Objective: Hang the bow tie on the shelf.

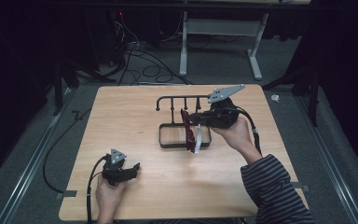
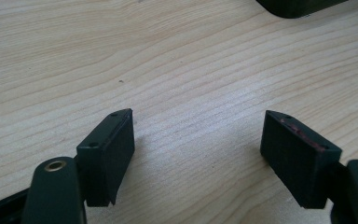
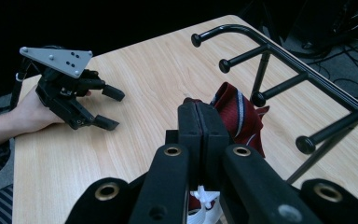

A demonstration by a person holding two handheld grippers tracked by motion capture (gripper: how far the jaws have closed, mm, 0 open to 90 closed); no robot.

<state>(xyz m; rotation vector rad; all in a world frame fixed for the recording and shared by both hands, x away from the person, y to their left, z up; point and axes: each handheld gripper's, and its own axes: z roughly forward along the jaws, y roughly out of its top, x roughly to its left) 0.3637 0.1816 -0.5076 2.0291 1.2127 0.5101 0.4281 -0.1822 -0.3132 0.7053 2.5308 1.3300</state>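
Observation:
My right gripper (image 1: 192,116) is shut on a dark red striped tie (image 1: 188,131), held up over the black peg rack (image 1: 182,98) at the table's middle back. In the right gripper view the jaws (image 3: 200,109) stand pressed together with the tie (image 3: 240,116) bunched just past them, and a white plastic piece (image 3: 205,196) hangs below. The rack's pegs (image 3: 279,51) run to the right of the tie. My left gripper (image 1: 134,170) rests low near the front left of the table. Its jaws (image 2: 198,140) stand wide apart with bare wood between them.
The rack's rectangular base frame (image 1: 185,145) lies on the wooden table (image 1: 121,116) under the tie. A corner of a dark object (image 2: 298,5) shows in the left gripper view. Cables and a white table frame (image 1: 223,32) are on the floor beyond.

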